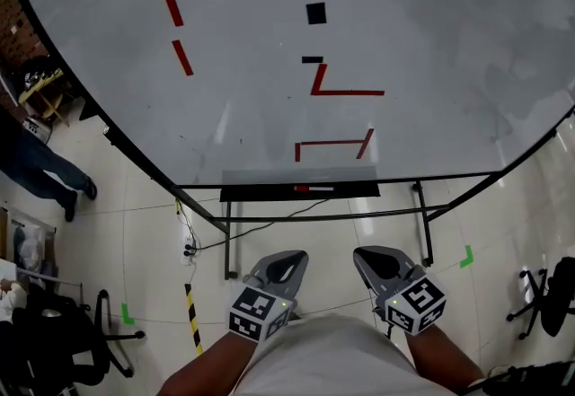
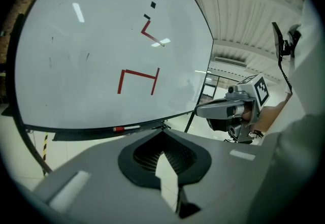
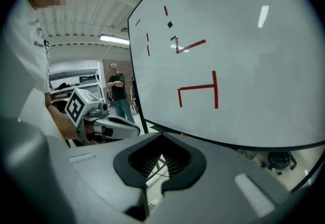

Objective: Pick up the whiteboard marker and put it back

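A whiteboard marker with a red cap and white body lies on the black tray under the big whiteboard, which carries red and black marks. It also shows in the left gripper view as marker. Both grippers hang close to my body, well short of the tray. My left gripper is shut with nothing in it. My right gripper is shut and holds nothing too. Each one appears in the other's view: right gripper, left gripper.
The board's black stand legs straddle the floor ahead. A power strip with cable and yellow-black tape lie at the left. A person stands far left. Office chairs sit at the left and right.
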A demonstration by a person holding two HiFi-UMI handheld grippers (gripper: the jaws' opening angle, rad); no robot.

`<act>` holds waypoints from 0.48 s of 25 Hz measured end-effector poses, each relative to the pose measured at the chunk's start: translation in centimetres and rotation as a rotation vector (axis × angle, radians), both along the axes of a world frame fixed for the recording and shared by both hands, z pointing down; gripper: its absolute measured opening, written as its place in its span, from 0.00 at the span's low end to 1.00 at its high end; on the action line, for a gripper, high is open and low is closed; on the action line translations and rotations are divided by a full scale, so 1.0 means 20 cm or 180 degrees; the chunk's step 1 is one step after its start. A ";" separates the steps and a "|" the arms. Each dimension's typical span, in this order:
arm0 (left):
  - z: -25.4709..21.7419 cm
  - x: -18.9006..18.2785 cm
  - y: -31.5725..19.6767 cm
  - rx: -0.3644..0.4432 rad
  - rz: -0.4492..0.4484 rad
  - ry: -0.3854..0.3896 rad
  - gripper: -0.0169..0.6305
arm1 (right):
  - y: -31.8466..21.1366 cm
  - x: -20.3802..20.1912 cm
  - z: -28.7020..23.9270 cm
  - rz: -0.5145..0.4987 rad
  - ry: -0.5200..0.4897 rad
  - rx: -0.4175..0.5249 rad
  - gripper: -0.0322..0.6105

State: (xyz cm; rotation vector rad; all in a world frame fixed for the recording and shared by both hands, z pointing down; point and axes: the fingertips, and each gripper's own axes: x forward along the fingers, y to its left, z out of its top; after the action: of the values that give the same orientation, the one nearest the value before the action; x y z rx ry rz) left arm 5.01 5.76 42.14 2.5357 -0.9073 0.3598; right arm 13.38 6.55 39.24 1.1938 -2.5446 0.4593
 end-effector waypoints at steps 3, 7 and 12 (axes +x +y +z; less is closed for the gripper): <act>0.00 0.10 0.18 -0.0003 -0.0110 -0.0038 0.05 | 0.15 0.12 -0.04 -0.0035 -0.0110 0.0023 0.05; 0.04 0.18 0.44 -0.0053 -0.0251 -0.0140 0.05 | 0.37 0.22 0.00 -0.0171 -0.0212 -0.0074 0.05; 0.09 0.20 0.67 -0.0164 -0.0306 -0.0263 0.05 | 0.55 0.27 0.11 -0.0263 -0.0285 -0.0275 0.05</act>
State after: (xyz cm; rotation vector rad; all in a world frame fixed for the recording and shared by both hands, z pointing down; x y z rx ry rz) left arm 9.09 19.14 43.92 2.4359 -1.0335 0.4551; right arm 18.71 17.53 41.50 1.0561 -2.6083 0.6091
